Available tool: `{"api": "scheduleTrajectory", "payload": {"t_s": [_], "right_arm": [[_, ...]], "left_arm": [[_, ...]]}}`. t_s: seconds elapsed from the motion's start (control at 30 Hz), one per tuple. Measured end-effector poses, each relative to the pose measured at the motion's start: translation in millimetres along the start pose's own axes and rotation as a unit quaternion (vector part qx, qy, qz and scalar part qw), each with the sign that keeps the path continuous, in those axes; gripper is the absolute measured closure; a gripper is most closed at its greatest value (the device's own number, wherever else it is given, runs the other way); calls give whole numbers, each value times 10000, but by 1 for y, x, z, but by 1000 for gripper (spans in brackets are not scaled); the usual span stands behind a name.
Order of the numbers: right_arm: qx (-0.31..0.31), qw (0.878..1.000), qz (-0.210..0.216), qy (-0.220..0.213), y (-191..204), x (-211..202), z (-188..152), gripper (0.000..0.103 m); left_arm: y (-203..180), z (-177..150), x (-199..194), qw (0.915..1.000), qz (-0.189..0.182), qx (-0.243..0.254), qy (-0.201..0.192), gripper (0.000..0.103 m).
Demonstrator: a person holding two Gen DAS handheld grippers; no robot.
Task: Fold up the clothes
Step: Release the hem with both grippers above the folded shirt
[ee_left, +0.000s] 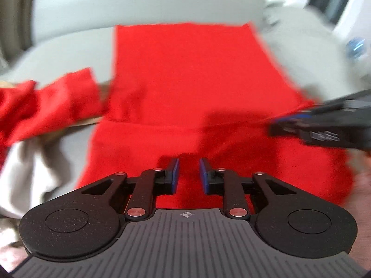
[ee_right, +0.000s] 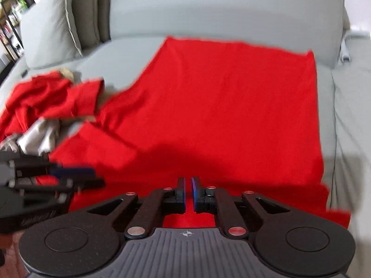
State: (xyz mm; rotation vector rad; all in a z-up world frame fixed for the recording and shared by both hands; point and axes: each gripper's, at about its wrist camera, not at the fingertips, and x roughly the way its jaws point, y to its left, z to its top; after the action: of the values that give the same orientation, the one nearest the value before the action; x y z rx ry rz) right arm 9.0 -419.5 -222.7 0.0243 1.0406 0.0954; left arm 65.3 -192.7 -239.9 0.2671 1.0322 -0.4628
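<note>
A red garment [ee_left: 185, 69] [ee_right: 220, 104] lies spread flat on a grey sofa seat [ee_right: 347, 115], one sleeve [ee_left: 76, 92] [ee_right: 85, 97] sticking out to the left. My left gripper [ee_left: 189, 173] hovers over the garment's near part with its jaws a little apart; nothing is between the blue pads [ee_left: 175, 173]. It also shows, blurred, at the left edge of the right wrist view [ee_right: 76, 178]. My right gripper [ee_right: 188, 190] is over the garment's near edge with its pads almost touching; whether fabric is pinched I cannot tell. In the left wrist view it enters blurred from the right [ee_left: 301, 127].
A crumpled pile lies left of the garment: another red piece [ee_right: 34, 97] and a pale grey cloth [ee_right: 41, 139] [ee_left: 27, 162]. The sofa backrest [ee_right: 208, 11] rises behind, with a grey cushion [ee_right: 51, 23] at the back left. A blurred blue-capped object [ee_left: 356, 46] sits far right.
</note>
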Motion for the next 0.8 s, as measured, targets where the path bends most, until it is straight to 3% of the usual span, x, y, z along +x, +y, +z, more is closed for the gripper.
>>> {"api": "scheduleTrajectory", "payload": {"t_s": [0.07,0.1,0.2,0.33,0.47,0.57,0.73,0.8], "right_arm": [[-156,9961,-832,-246,-6,-6,-8,95],[-234,9911,-1254,-375,-10,-9,-12,88],[534,9909,-1160,-427,-36,-30,-13,86],[955,9941,-400,-320,-33,-58,-22,78],[888,9954,321,-163,0,-64,-36,76],[716,9969,331,6,22,-55,-45,73],[415,9990,-64,156,35,-55,-52,73],[456,9985,-112,271,36,-58,-56,73]], "left_arm": [[7,2,4,9998,-31,-184,58,82],[11,5,0,9995,-66,-292,92,82],[16,11,-13,9992,-92,-375,104,81],[16,6,-32,9989,-214,-365,202,79],[4,-7,-45,9993,-271,-104,231,59],[-9,-19,-36,9987,20,292,420,57],[-5,-29,-30,9984,67,84,558,55],[-7,-31,-35,9973,108,231,684,55]]}}
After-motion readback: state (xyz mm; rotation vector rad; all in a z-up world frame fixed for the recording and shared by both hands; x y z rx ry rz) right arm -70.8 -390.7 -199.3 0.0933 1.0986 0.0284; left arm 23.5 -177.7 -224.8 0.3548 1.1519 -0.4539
